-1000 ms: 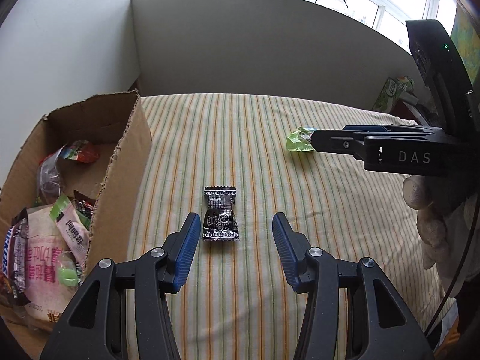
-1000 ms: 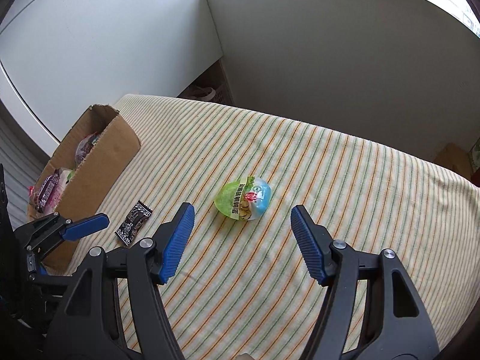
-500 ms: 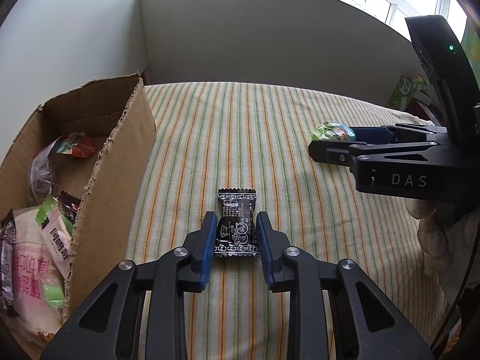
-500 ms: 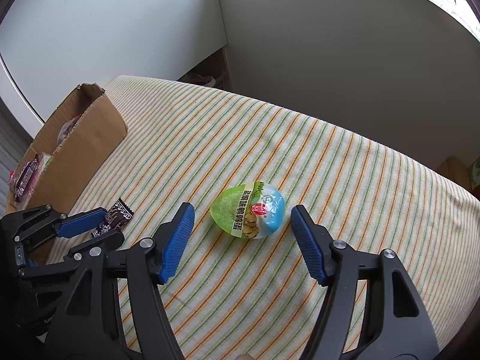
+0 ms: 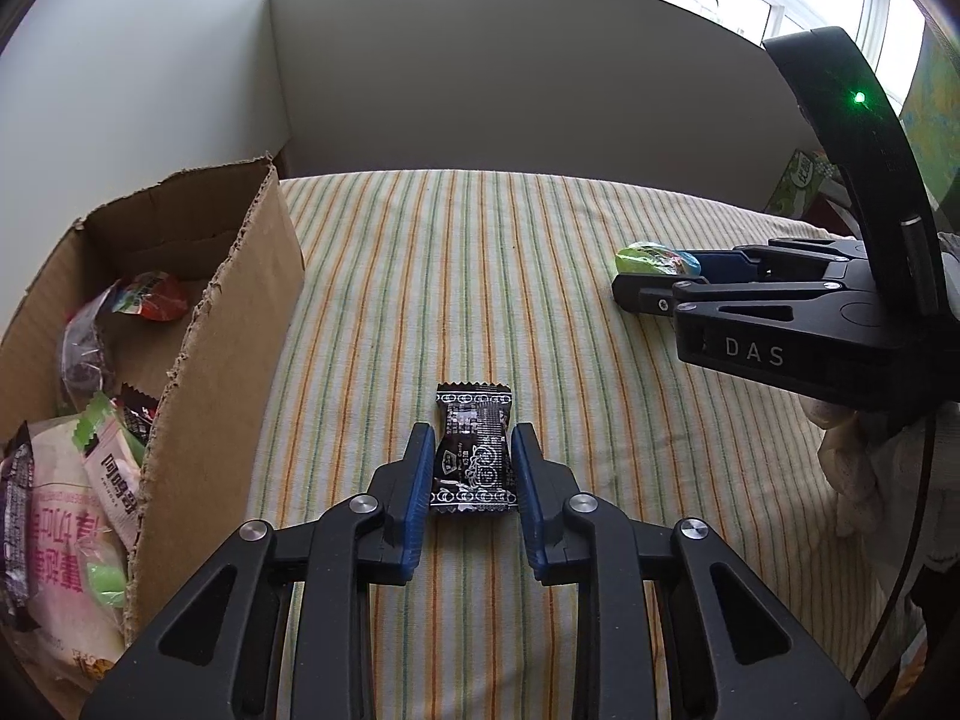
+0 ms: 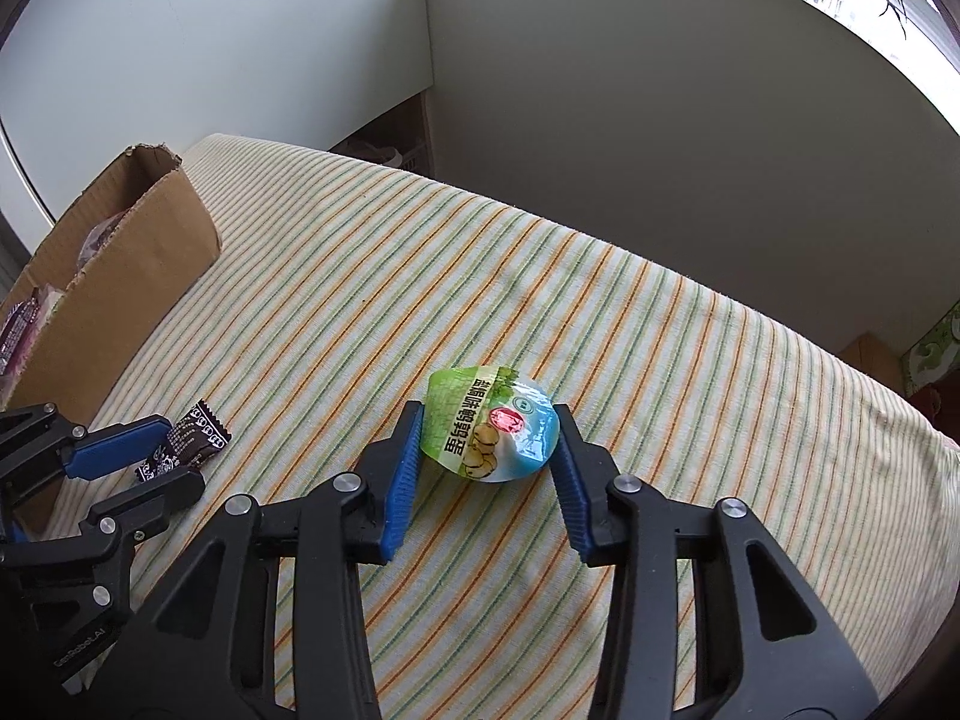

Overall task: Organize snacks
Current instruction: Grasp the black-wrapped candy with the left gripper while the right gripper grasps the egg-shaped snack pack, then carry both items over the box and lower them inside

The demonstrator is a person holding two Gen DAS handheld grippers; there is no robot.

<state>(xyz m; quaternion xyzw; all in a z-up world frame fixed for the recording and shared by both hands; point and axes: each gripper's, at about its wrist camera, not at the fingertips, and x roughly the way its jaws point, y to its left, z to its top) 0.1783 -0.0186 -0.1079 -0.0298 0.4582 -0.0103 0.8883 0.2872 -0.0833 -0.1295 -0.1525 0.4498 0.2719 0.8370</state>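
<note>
Black foil candy packet (image 5: pixel 474 450) sits pinched in my left gripper (image 5: pixel 471 468) on the striped bed (image 5: pixel 540 240); my right gripper (image 6: pixel 489 441) clamps the round green-blue snack pack (image 6: pixel 492 423). Both look light, crinkly, slippery; I grip mid-body.

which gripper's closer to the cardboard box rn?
Left. The left gripper, jaws shut on the black candy wrapper, sits just beside the cardboard box. The right gripper holds the green-blue egg snack pack farther out.

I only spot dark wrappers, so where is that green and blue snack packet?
The green and blue packet lies on the striped cloth, gripped by the right hand-held gripper, well right of the cardboard box.
</note>
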